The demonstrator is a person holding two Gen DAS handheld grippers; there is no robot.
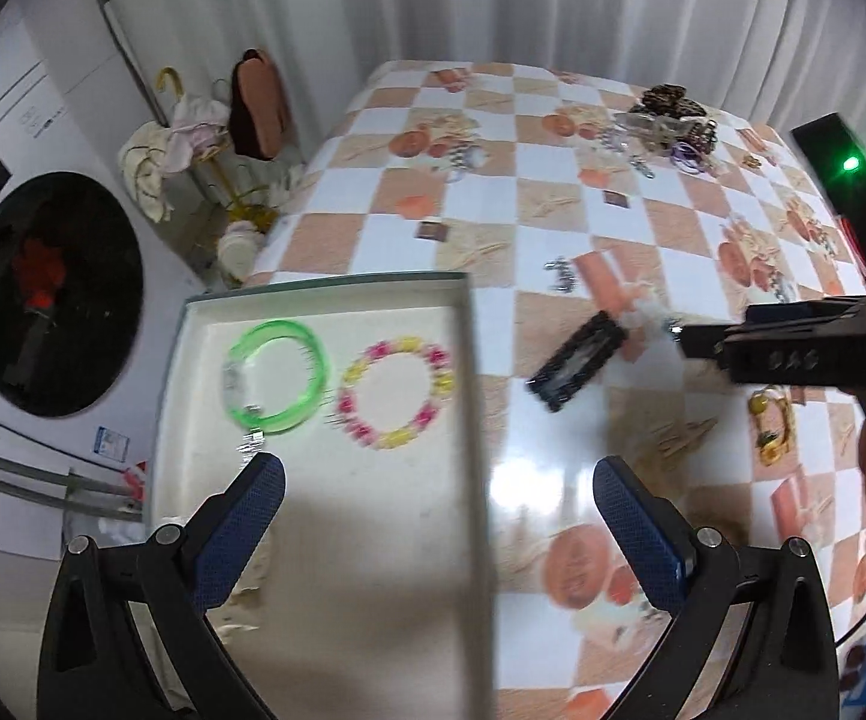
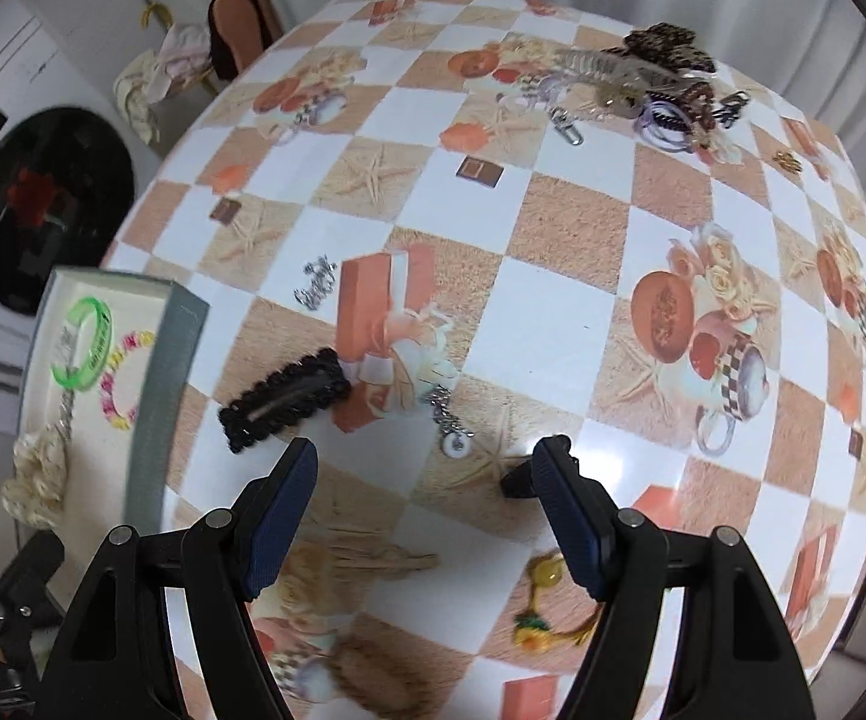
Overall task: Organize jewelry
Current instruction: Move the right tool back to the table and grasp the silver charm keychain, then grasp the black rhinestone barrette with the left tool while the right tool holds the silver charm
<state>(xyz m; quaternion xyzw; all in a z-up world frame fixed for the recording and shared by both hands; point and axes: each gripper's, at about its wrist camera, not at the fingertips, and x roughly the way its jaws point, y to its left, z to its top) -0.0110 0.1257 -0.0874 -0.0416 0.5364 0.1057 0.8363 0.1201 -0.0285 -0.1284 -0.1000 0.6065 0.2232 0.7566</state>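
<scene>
Green bangle (image 1: 277,375) and pink-and-yellow bead bracelet (image 1: 396,393) lie side by side, not touching, in the white tray (image 1: 325,540), left wrist view. Left gripper (image 1: 436,501): jaws wide apart, holding nothing, straddling the tray's right wall. Black hair clip (image 1: 577,369) on the checkered tablecloth (image 1: 553,180), just right of the tray.

Right wrist view: right gripper (image 2: 430,495), jaws apart and holding nothing, above the cloth. Hair clip (image 2: 285,399) ahead-left of it; small silver chain (image 2: 451,420) ahead between the fingers; yellow charm (image 2: 544,603) below the right finger. Heap of clips and rings (image 2: 649,81) at the far edge.
</scene>
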